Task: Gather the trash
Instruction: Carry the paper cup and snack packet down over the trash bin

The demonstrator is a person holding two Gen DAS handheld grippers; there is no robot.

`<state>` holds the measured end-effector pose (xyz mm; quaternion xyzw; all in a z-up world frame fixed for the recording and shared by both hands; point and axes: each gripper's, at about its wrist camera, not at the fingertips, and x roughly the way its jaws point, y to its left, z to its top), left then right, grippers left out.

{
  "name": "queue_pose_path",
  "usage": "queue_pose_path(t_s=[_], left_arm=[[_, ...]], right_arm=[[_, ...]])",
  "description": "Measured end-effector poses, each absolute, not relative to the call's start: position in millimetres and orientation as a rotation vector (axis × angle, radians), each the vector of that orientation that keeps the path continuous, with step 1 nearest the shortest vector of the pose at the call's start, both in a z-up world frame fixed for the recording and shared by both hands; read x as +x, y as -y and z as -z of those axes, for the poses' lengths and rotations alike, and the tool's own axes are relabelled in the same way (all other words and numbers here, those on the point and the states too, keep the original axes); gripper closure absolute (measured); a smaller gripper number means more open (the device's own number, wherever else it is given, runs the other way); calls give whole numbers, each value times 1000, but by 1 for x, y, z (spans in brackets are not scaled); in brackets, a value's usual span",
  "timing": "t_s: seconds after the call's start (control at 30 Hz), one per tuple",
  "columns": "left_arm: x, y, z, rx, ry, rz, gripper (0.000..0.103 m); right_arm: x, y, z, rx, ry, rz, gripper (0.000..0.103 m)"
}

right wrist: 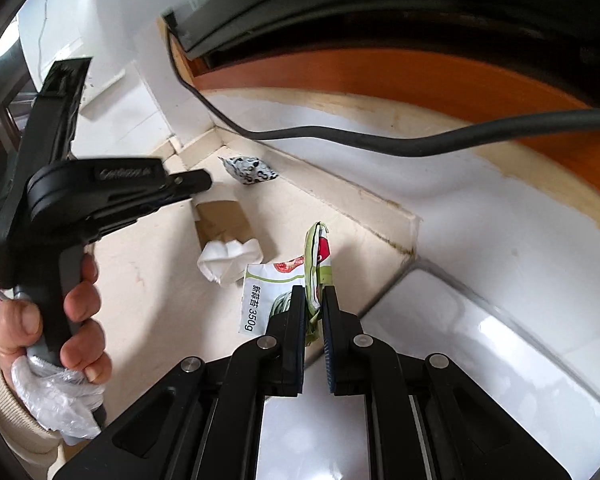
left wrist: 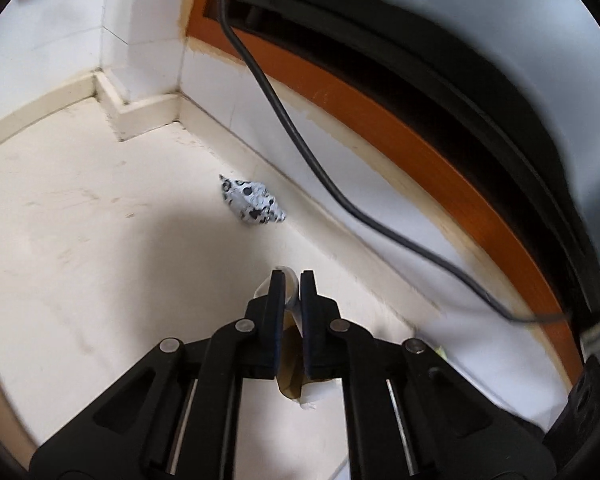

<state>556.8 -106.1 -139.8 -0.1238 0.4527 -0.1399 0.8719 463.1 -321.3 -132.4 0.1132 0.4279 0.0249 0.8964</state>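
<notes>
My left gripper [left wrist: 292,280] is shut on a scrap of brown paper with white tissue [left wrist: 290,378]. In the right wrist view that scrap [right wrist: 228,252] hangs below the left gripper [right wrist: 198,182], above the floor. My right gripper [right wrist: 310,294] is shut on a crumpled green and white food wrapper [right wrist: 318,256], whose printed flap [right wrist: 260,296] hangs to its left. A crumpled black-and-white spotted wrapper [left wrist: 252,204] [right wrist: 250,170] lies on the cream floor beside the baseboard, ahead of both grippers.
A black cable [left wrist: 300,140] [right wrist: 380,142] droops along the white wall below an orange wooden frame [left wrist: 420,128]. A wall corner [left wrist: 140,112] juts out at the far left. A white glossy surface [right wrist: 480,340] lies under my right gripper. The person's hand [right wrist: 80,312] also grips a clear plastic bag [right wrist: 56,400].
</notes>
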Motion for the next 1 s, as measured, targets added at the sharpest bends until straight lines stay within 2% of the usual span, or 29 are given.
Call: queue_pose_path(t_s=[0.3, 0.6, 0.8, 1.0], left_arm=[[441, 50, 74, -210, -941, 305, 98], [282, 3, 25, -157, -946, 338, 98], [178, -15, 29, -125, -972, 365, 98], [86, -31, 83, -89, -1017, 379, 98]], right_arm=[[388, 279, 94, 225, -892, -101, 95], [278, 207, 63, 189, -911, -216, 95], [193, 158, 62, 108, -937, -271, 95], [106, 119, 96, -9, -957, -294, 95]])
